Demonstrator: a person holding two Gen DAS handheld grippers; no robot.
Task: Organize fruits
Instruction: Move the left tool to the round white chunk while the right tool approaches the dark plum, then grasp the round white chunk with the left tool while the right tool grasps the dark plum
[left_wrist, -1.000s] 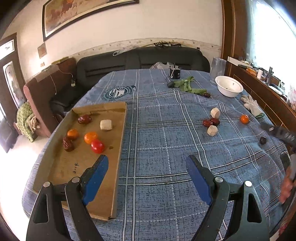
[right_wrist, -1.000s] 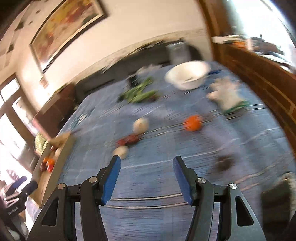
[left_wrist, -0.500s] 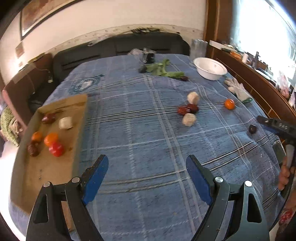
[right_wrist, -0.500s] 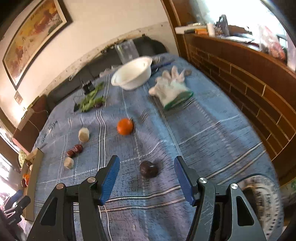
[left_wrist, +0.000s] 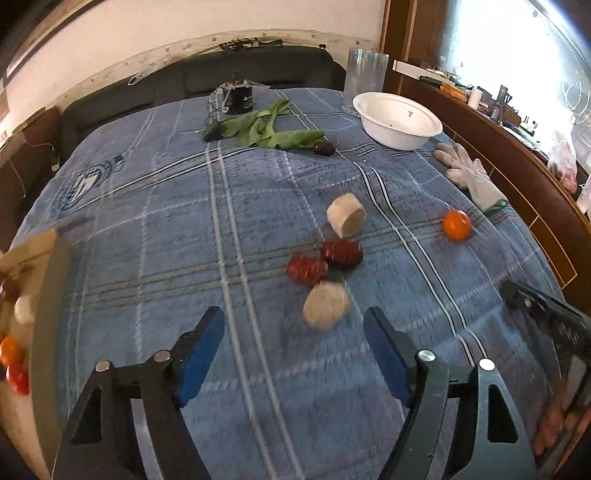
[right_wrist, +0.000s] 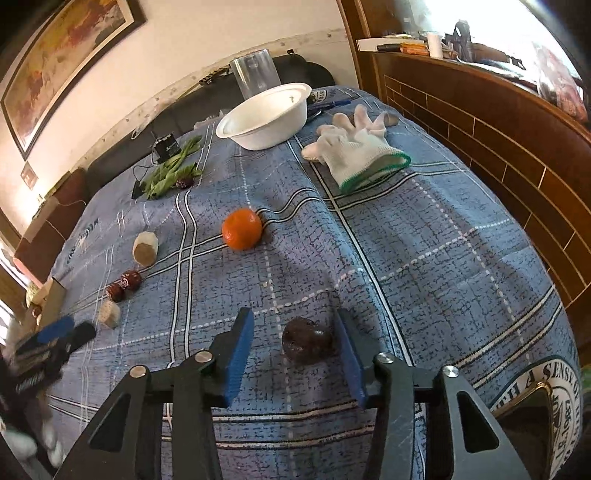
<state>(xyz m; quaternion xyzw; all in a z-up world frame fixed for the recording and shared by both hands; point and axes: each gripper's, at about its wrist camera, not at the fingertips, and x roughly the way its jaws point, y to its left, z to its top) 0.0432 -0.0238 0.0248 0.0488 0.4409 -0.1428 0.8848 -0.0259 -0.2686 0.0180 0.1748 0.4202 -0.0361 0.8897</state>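
Note:
My right gripper (right_wrist: 293, 341) is open, its blue pads on either side of a dark purple fruit (right_wrist: 308, 345) on the blue cloth, apart from it. An orange (right_wrist: 242, 228) lies beyond. My left gripper (left_wrist: 293, 325) is open and empty, just short of a pale round piece (left_wrist: 327, 303). Behind that piece lie two dark red fruits (left_wrist: 307, 268), a beige cut piece (left_wrist: 346, 215) and the orange (left_wrist: 457, 225). A cardboard tray (left_wrist: 48, 295) at the left edge holds several fruits.
A white bowl (left_wrist: 397, 120), a white glove (left_wrist: 472, 177) and green leaves (left_wrist: 269, 131) lie at the far side of the table. A wooden ledge (right_wrist: 498, 122) runs along the right. A sofa (left_wrist: 221, 85) stands behind the table.
My left gripper has swung right from the tray toward the loose fruits. My right gripper has moved in on the dark purple fruit, which now lies between its pads.

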